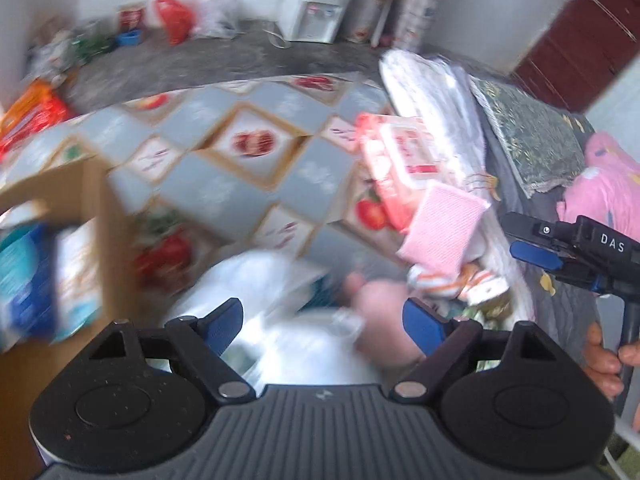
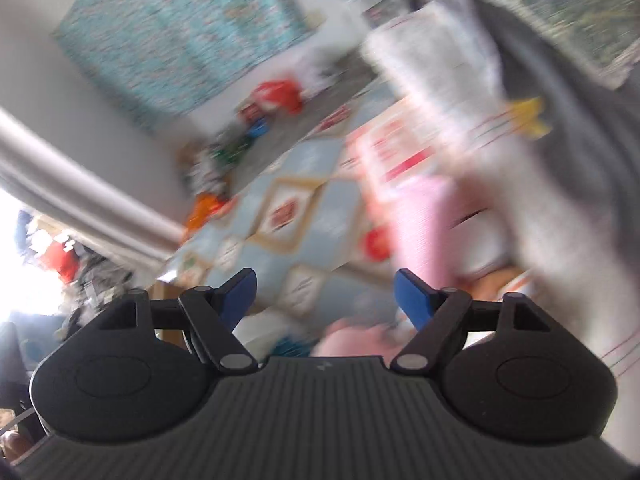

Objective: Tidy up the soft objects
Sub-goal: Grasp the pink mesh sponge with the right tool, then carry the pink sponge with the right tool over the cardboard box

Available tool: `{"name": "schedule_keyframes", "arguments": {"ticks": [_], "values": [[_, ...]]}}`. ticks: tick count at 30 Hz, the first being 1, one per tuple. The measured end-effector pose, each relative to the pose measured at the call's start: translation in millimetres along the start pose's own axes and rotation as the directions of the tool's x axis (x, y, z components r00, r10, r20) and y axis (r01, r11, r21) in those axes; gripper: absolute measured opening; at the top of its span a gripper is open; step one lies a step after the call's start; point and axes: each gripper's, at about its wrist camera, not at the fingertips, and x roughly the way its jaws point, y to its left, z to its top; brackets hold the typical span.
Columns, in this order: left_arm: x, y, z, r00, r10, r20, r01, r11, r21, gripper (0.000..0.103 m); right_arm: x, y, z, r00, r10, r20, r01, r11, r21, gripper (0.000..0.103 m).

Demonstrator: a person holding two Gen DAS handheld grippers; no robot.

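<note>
The left wrist view is blurred. My left gripper (image 1: 322,324) is open above a white plastic-wrapped soft bundle (image 1: 280,280) and a pink soft item (image 1: 384,300); nothing is between its fingers. A pink ribbed cloth (image 1: 440,228) leans on a red-and-white soft pack (image 1: 396,152) by a pile of folded white fabric (image 1: 432,92). My right gripper (image 1: 524,238) comes in from the right, held by a hand (image 1: 604,356). In the right wrist view, my right gripper (image 2: 326,294) is open and empty, with the pink ribbed cloth (image 2: 424,232) just ahead to its right.
A cardboard box (image 1: 96,208) holding blue-and-white packs stands at the left on the fruit-patterned tablecloth (image 1: 248,184). A dark green patterned cushion (image 1: 528,136) and pink fabric (image 1: 612,184) lie on the right. A water dispenser (image 1: 316,8) and bags sit on the floor behind.
</note>
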Motion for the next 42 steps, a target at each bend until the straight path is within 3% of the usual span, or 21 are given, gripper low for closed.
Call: {"name": "schedule_keyframes", "arguments": {"ticks": [4,9,11,13,20,24,29,39,42], "values": [[47.5,-40.7,19.7,0.999,-0.032,0.008,0.031,0.997,0.069,0.088,22.6,-32.0,28.7,0.999,-0.044,-0.023,0.044,0.999,-0.011,0.068],[101.1,-69.1,34.6,0.998,-0.052,-0.044,0.056,0.994,0.098,0.088,58.0,-53.8,48.6,0.996,-0.013,-0.083,0.011,1.000,-0.027,0.058],[113.4,-76.9,39.6,0.997,-0.061,-0.055,0.066,0.992,0.106,0.088,73.3,-57.1,52.0,0.993,0.012,-0.120,-0.015,0.999,-0.029,0.050],[120.5,-82.6,44.1,0.996,-0.070,-0.057,0.076,0.991,0.112,0.088,85.5,-61.0,53.4,0.987,0.024,-0.157,-0.030,0.999,-0.038,0.023],[143.8,-101.7,52.3,0.988,-0.124,-0.088,0.135,0.981,0.141,0.089,86.2,-79.7,57.4,0.973,0.122,-0.198,-0.129,0.992,-0.020,0.022],[154.7,-113.9,55.1,0.983,-0.147,-0.112,0.165,0.971,0.172,0.091,87.9,-105.2,63.7,0.940,0.256,-0.225,-0.238,0.966,0.103,0.022],[160.6,-128.1,59.7,0.980,-0.169,-0.109,0.188,0.961,0.201,0.096,87.1,-128.3,69.3,0.905,0.344,-0.249,-0.301,0.934,0.195,0.022],[185.7,-145.6,55.8,0.973,-0.173,-0.152,0.204,0.954,0.218,0.097,87.8,-149.2,60.4,0.893,0.388,-0.228,-0.320,0.904,0.282,0.022],[187.5,-147.5,52.1,0.977,-0.153,-0.146,0.183,0.958,0.222,0.089,85.3,-150.0,57.1,0.895,0.395,-0.208,-0.326,0.897,0.299,0.022]]}}
